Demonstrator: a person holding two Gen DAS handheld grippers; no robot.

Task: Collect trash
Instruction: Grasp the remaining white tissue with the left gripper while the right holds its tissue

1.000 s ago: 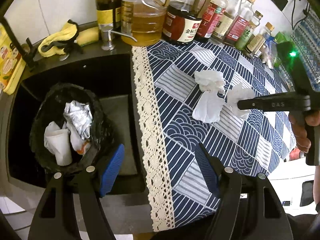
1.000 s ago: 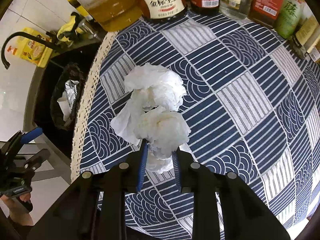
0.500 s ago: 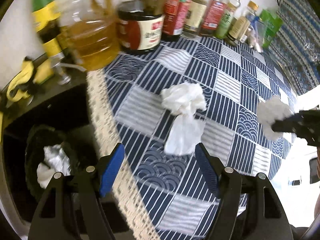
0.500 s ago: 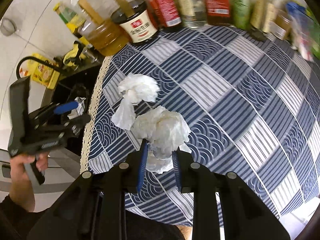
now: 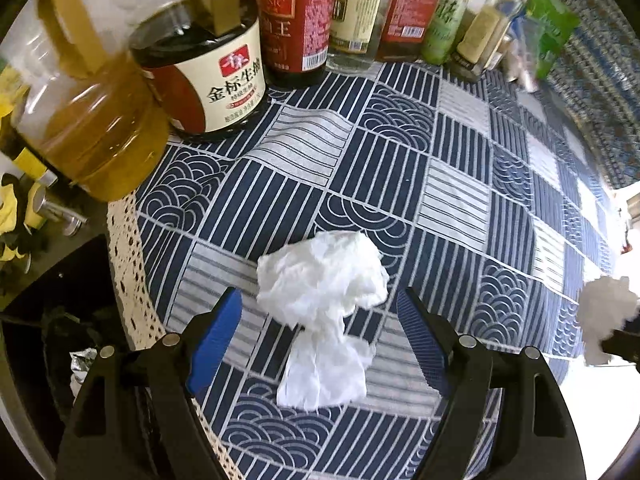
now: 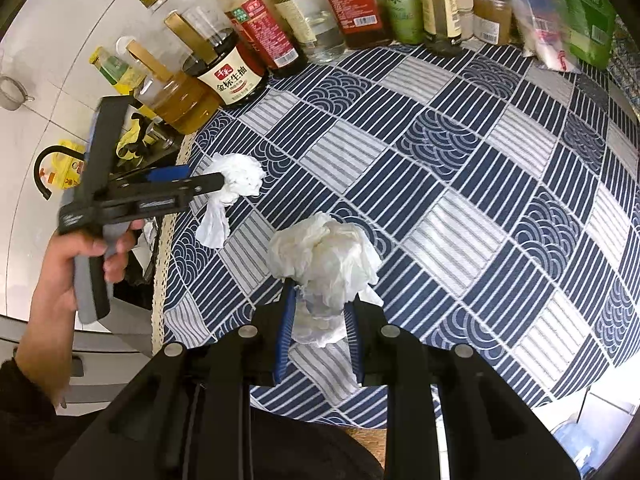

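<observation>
Crumpled tissue (image 5: pixel 320 276) on tablecloth (image 5: pixel 460 168), bottles (image 5: pixel 296 12) behind

White tiled wall (image 6: pixel 24 140), navy patterned tablecloth (image 6: pixel 460 184)

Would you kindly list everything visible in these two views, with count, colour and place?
crumpled tissue on the cloth: one, white, lying between the open left fingers.
held tissue: one, white, clamped in the right gripper.
tablecloth: one, navy and white patchwork with a lace edge, covering the table.
soy sauce jug: one, dark with a white label, back left.
oil jug: one, amber, left of the soy sauce.
condiment bottles: several, mixed colours, along the back edge.
bin bag: one, black, below the table's left edge.
left gripper: black with blue pads, open.
right gripper: black with blue pads, shut.
</observation>
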